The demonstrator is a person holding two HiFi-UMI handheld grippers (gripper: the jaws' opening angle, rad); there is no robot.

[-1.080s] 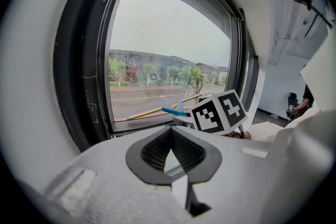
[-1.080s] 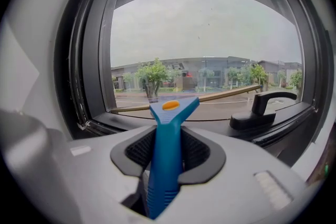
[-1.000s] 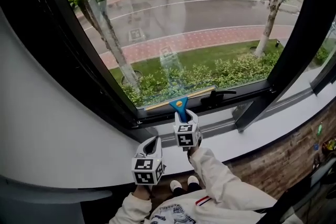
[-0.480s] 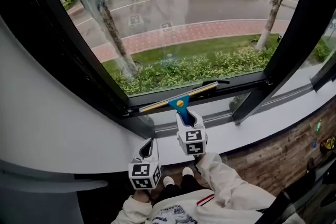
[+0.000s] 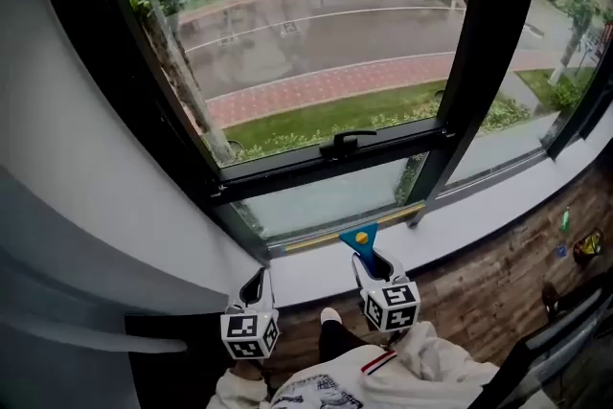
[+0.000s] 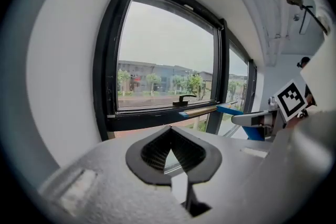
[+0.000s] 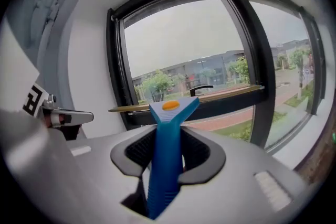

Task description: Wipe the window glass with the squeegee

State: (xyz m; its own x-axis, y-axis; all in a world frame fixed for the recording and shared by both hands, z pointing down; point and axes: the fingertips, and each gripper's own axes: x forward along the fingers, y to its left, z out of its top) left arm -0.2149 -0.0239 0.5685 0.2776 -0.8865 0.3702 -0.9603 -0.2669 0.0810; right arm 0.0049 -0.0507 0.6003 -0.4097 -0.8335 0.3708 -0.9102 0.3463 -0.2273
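We look down on the window glass (image 5: 316, 62), a wide upper pane over a shallow lower one, with wet road, brick path and grass outside. The black frame (image 5: 477, 43) now crosses the head view further left than a second ago, so more of the neighbouring pane on the right shows. Below runs the white sill (image 5: 498, 217).

The squeegee (image 5: 360, 239) has come down. A second ago its brass-edged blade lay across the bottom of the upper pane; half a second ago it sat on the dividing bar. Now it stretches along the foot of the lower pane, just above the sill. We cannot tell whether the blade touches the glass.

The right gripper (image 5: 370, 263) has dropped with it and is clamped on the blue handle, which stands up between its jaws in the right gripper view, the orange dot on the squeegee's head facing us.

The left gripper (image 5: 255, 288) stays low and to the left, near the wall and apart from the squeegee; its jaws are closed together with nothing between them.

The window handle (image 5: 347, 145), which was level with the blade, now sits well above it.
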